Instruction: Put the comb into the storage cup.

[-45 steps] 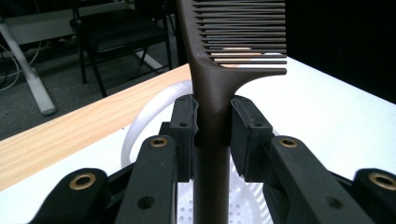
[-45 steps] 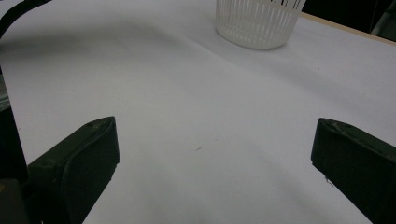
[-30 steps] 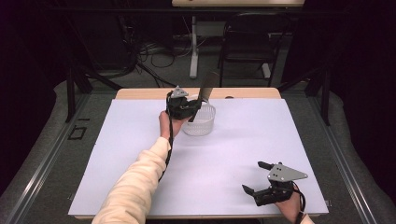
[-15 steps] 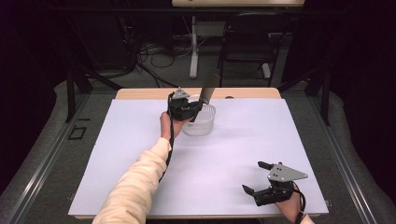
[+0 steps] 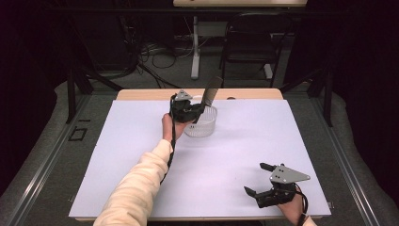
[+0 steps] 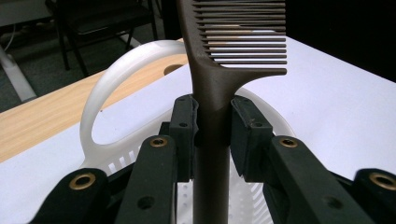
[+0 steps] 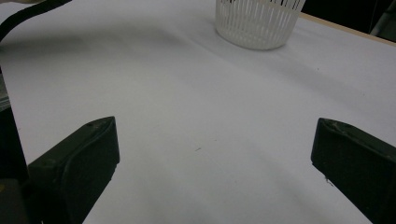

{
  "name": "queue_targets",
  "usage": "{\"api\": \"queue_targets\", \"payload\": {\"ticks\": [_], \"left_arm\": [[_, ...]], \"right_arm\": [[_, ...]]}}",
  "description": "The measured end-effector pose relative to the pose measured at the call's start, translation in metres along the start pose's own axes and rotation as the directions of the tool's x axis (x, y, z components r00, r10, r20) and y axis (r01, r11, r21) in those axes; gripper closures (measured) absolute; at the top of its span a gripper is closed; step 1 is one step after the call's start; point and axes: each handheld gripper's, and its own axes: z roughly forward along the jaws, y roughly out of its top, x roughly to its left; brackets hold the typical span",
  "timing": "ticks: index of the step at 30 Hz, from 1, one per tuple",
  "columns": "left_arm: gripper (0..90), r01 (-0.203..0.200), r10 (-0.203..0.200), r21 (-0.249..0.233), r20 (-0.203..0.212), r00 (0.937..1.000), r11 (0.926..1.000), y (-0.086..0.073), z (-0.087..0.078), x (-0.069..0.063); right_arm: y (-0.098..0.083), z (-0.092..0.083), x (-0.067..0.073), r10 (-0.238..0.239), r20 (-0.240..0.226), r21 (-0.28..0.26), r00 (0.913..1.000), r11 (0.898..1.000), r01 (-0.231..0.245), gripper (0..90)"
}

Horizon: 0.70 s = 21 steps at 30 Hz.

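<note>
Two grippers are seen over the white table (image 5: 141,155). A dark comb (image 6: 219,84) is pinched by its handle in the left gripper (image 5: 195,110), held upright above the white basket (image 5: 203,128) at the far middle. The right gripper (image 5: 259,181) is kept near the right corner, jaws spread wide with nothing between them.

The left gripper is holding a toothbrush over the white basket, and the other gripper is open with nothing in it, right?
Not quite. The left gripper holds a dark comb, not a toothbrush; the left gripper view shows its row of teeth. The rest is right: it is over the white basket, and the right gripper is open with nothing in it.
</note>
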Motion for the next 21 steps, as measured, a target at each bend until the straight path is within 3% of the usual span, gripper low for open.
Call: {"api": "queue_targets", "payload": {"ticks": [21], "left_arm": [[72.1,-0.023,0.022,0.041,0.008,0.9997,0.9989,-0.0023,0.0077,-0.0011]], "right_arm": [[-0.0001,0.0001,0.0,0.003,0.0,0.0,1.0,1.0,-0.003,0.8]]}}
